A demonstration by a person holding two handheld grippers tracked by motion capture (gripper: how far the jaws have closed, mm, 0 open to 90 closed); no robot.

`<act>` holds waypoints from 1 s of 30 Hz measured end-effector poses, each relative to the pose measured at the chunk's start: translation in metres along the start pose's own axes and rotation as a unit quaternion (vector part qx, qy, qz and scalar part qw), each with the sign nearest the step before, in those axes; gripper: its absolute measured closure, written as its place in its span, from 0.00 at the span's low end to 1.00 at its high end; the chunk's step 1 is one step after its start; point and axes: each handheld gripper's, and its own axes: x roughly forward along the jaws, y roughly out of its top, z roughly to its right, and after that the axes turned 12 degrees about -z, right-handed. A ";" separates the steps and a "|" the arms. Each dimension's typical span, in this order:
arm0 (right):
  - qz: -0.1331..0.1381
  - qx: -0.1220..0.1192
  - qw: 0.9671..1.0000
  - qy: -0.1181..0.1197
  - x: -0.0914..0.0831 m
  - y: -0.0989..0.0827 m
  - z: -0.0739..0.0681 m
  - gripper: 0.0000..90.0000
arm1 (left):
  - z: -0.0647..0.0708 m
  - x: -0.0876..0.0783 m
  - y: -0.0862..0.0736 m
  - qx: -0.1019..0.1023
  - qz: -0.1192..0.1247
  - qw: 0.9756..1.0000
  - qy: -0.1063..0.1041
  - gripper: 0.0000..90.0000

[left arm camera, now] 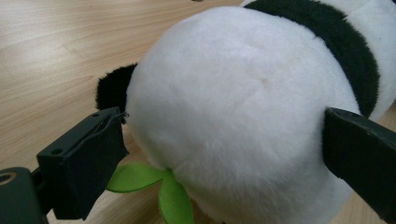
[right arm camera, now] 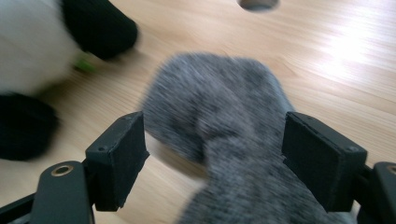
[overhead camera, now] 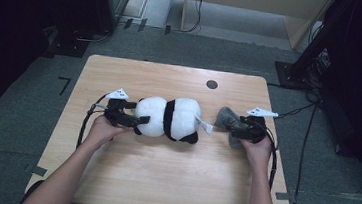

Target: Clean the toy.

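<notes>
So the biggest thing here is the wooden table [overhead camera: 162,175], light grain, with a small dark round hole [overhead camera: 212,84] near its far edge. Lying across the middle of it is a plush panda [overhead camera: 170,118], white body with a black band around it, black ears and feet, on its side and stretched left to right. A white tag [overhead camera: 205,127] sticks out of its right end, and in the left gripper view you can see green felt leaves [left arm camera: 154,184] poking out underneath it.

Right of the panda, just beside that tag, sits a grey fuzzy plush [overhead camera: 228,119] (can't really tell what animal it's meant to be, the shot is blurry).

The left gripper [overhead camera: 132,120] is at the panda's left end with its jaws spread wide around the round white part. One pad sits right at the fur and the other at the far side, but I can't say they squeeze it; the fur isn't dented, so it reads as not gripping.

The right gripper [overhead camera: 236,129] has its jaws on either side of the grey plush. The plush fills the gap and one pad meets it, but whether it's actually pinched I can't tell.
</notes>
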 end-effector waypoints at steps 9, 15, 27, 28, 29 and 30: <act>-0.047 -0.002 0.999 -0.020 0.024 -0.006 0.001 0.38 | 0.002 -0.002 -0.001 0.016 0.007 1.000 0.003 0.14; -0.041 0.013 0.998 -0.049 0.026 -0.010 -0.003 0.50 | 0.003 -0.003 -0.002 0.018 0.006 1.000 0.004 0.14; -0.025 0.031 0.995 -0.089 0.027 -0.014 -0.009 0.62 | 0.012 -0.010 0.004 0.013 0.007 1.000 0.008 0.17; -0.026 0.035 0.995 -0.087 0.026 -0.013 -0.009 0.63 | 0.013 -0.010 0.005 0.014 0.002 1.000 0.010 0.17; -0.027 0.036 0.995 -0.086 0.026 -0.013 -0.008 0.65 | 0.015 -0.011 0.006 0.018 -0.003 1.000 0.014 0.17; -0.030 0.044 0.996 -0.078 0.025 -0.012 -0.006 0.65 | 0.016 -0.012 0.007 0.020 -0.004 1.000 0.015 0.17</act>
